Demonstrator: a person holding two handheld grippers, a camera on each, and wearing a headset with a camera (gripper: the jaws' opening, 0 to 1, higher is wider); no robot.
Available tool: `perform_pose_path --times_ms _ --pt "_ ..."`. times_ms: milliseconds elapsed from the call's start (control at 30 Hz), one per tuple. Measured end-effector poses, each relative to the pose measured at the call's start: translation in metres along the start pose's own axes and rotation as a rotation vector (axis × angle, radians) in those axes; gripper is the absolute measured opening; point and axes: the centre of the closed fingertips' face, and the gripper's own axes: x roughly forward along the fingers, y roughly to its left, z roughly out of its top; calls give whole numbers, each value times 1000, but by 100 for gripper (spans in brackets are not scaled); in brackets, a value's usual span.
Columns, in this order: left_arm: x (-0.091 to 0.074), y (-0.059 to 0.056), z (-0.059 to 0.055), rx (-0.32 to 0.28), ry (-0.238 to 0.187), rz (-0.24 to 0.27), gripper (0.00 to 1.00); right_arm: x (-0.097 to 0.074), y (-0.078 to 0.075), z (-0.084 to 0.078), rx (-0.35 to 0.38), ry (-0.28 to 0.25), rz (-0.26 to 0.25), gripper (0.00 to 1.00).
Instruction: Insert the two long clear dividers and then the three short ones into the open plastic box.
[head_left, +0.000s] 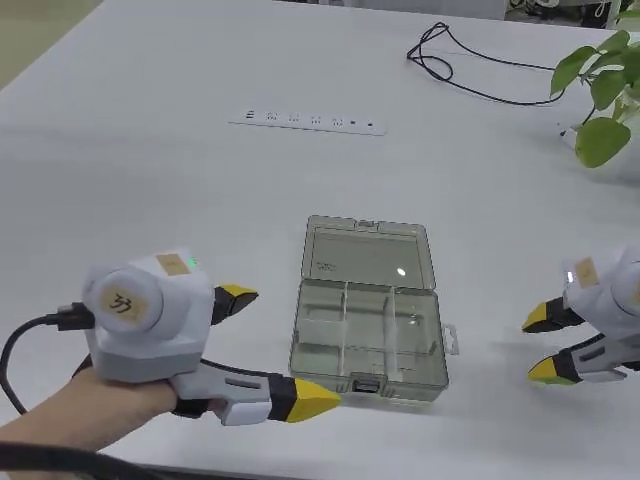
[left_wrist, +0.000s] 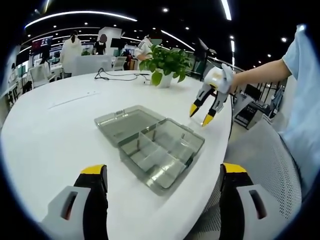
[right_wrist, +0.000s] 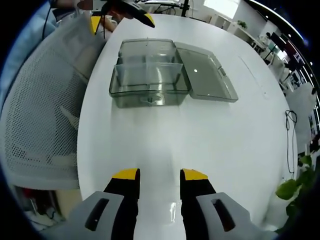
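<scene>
Clear smoky plastic forms the open plastic box (head_left: 368, 335), which sits on the white table (head_left: 150, 200) with its lid (head_left: 368, 255) folded flat toward 12 o'clock. Clear dividers (head_left: 390, 330) already stand inside and split the tray into compartments, though their exact count is hard to tell. The left gripper (head_left: 277, 346) hovers at the box's 9 o'clock, just beside its wall, with yellow-tipped jaws spread wide and nothing between them. The right gripper (head_left: 541, 345) hangs at 3 o'clock, apart from the box, its jaws parted and likewise empty. A white power strip (head_left: 308, 121) lies well beyond the lid at 11 o'clock. A black cable (head_left: 470, 75) loops at 1 o'clock, and a leafy plant (head_left: 600, 85) stands at 2 o'clock.
</scene>
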Motion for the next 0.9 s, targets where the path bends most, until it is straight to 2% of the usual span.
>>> perform_pose_path --times_ms 233,300,400,467,567,633,667,767,800,833,900 --pt "6 -3 6 -51 -5 -18 91 -13 -10 21 -28 -40 -61 32" --pt "9 -5 8 -55 -3 -23 89 -10 -14 23 -37 -50 -75 32" --pt "11 -7 12 -74 -7 -35 83 -17 -20 35 -58 -72 -93 32" --pt "12 -6 18 -59 -25 -15 76 -22 -22 43 -75 -84 -103 32" --pt "17 -9 20 -113 -22 -30 73 -29 -21 61 -108 -117 -122 32" --pt "19 -11 21 -109 -26 -36 69 -31 -21 69 -136 -127 -133 32" --pt "20 -13 22 -126 -23 -40 67 -32 -22 76 -148 -140 -142 32" --pt "24 -18 29 -174 -48 -57 65 -36 -17 93 -172 -170 -153 32" --pt "25 -20 31 -194 -57 -68 63 -38 -16 99 -185 -176 -162 32" --pt "27 -23 35 -238 -64 -77 60 -39 -13 105 -196 -181 -162 32" --pt "29 -26 40 -260 -81 -97 55 -42 -10 116 -219 -200 -166 32"
